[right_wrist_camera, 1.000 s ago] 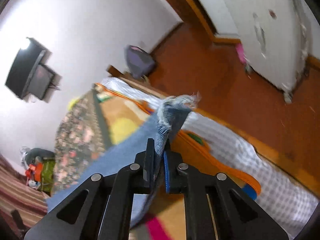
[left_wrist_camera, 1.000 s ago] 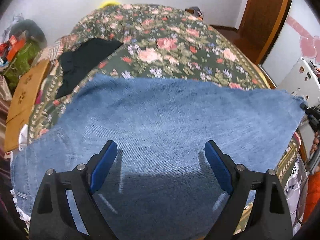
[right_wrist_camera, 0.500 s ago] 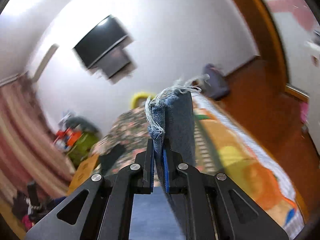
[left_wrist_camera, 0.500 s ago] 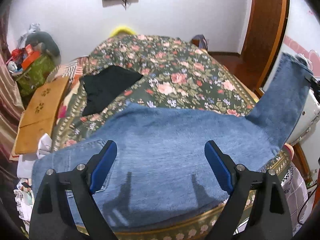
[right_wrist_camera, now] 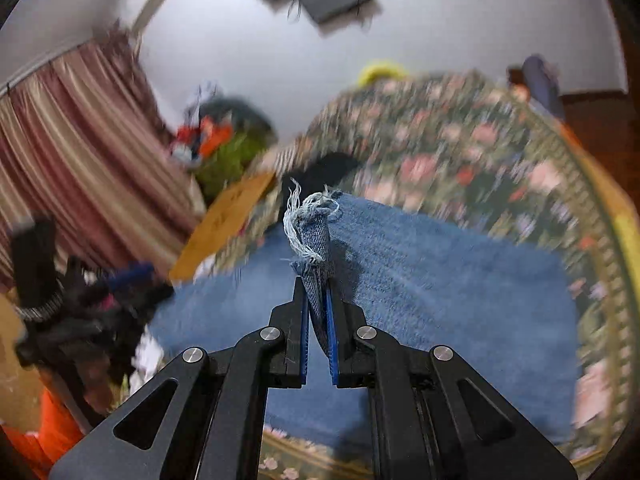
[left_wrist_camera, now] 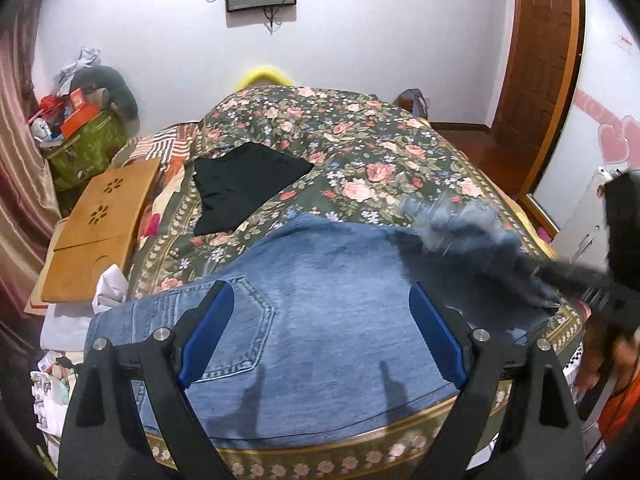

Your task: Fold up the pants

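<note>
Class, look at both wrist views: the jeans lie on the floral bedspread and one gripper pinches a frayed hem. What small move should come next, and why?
Probably carry the hem on toward the waist. The right gripper is shut on the frayed hem, lifted above the jeans, and the left gripper hangs open over the back pocket.

both wrist cams near, facing bed (left_wrist_camera: pixel 360 140)
</note>
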Available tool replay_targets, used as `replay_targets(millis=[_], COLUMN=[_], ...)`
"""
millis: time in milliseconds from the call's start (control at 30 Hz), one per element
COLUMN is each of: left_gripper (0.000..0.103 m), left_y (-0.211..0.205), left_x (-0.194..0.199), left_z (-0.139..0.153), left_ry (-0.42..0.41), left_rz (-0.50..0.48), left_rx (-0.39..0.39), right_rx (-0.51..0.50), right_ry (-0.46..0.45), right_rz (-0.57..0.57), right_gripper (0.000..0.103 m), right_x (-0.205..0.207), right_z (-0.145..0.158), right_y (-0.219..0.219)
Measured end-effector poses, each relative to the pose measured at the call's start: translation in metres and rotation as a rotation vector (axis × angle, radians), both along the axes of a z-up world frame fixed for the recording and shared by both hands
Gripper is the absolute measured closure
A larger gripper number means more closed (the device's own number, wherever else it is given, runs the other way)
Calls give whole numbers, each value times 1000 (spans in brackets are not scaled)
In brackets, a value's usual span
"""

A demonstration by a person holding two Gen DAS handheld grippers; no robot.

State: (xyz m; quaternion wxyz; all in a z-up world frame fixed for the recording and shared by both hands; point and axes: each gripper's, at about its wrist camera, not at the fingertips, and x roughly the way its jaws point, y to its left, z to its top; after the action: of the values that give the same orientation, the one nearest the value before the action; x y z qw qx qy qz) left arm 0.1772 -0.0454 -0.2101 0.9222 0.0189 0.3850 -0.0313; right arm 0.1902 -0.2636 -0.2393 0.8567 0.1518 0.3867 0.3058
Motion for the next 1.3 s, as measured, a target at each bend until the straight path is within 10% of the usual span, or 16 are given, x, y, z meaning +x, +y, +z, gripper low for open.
replay_targets(millis=[233, 533, 833, 1000, 1300], left_gripper=[13, 14, 59, 59, 38], left_y=[4, -38, -105, -124, -112], left_x=[2, 36, 78, 78, 49], left_z=[-7, -7, -60, -97, -102], left_ry=[27, 58, 243, 310, 256], left_rz=[0, -115, -254, -260, -241], left_rx=[-7, -43, -49, 9, 52], right_rx=[-115, -143, -266, -292, -274], right_ry=[117, 52, 97, 215, 190], right_rz=[57, 27, -178, -151, -192], right_gripper=[89, 61, 61, 61, 61], right_x=[-6, -9, 11, 2, -28], right_z=[-41, 0, -18, -66, -59], right_y=[28, -14, -93, -94, -102])
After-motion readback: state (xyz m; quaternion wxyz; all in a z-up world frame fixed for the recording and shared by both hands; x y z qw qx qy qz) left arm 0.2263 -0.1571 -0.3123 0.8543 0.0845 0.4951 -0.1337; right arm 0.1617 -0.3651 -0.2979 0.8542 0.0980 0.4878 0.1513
